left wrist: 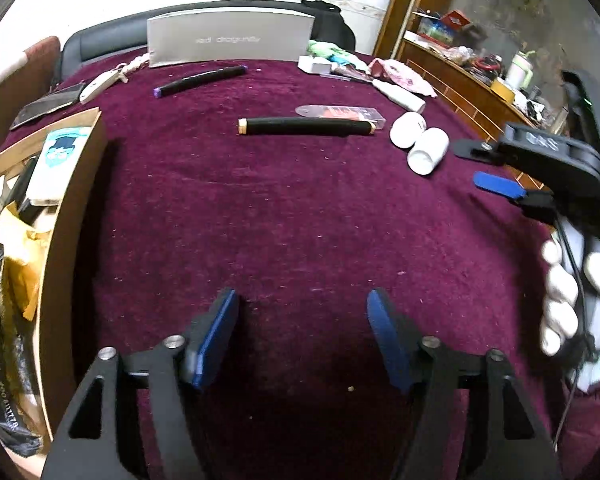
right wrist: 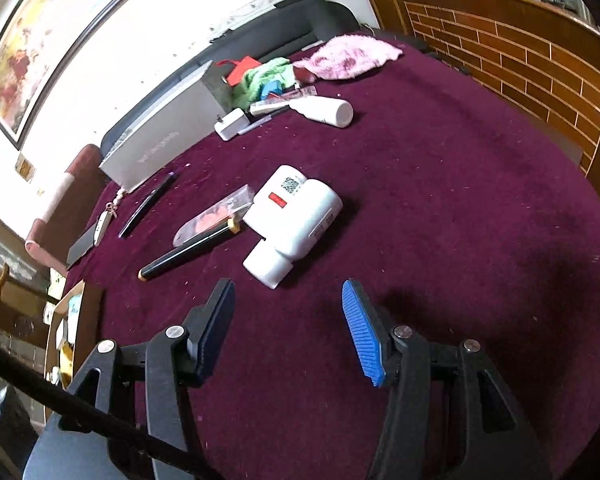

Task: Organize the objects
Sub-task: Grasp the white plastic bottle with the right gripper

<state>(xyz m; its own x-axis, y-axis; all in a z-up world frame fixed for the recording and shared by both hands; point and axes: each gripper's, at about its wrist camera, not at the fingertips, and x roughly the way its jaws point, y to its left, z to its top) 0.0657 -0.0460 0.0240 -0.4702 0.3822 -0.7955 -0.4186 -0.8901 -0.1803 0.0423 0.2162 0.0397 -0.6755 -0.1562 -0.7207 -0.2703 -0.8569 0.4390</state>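
Note:
Two white bottles (right wrist: 296,216) lie side by side on the maroon cloth, also in the left wrist view (left wrist: 420,142). A black pen with tan ends (left wrist: 306,126) lies mid-table, seen too in the right wrist view (right wrist: 188,252), beside a clear packet with orange contents (left wrist: 340,112). A black marker with a purple cap (left wrist: 200,80) lies farther back. My left gripper (left wrist: 302,336) is open and empty over bare cloth. My right gripper (right wrist: 288,328) is open and empty, just short of the white bottles; it shows at the right in the left wrist view (left wrist: 488,168).
A cardboard box (left wrist: 72,208) with packets stands at the left edge. A grey box (left wrist: 230,36) stands at the back. A white bottle (right wrist: 324,109), a white charger (right wrist: 231,124), green cloth (right wrist: 260,76) and pink cloth (right wrist: 348,56) lie at the far side. A wooden cabinet (right wrist: 520,52) is to the right.

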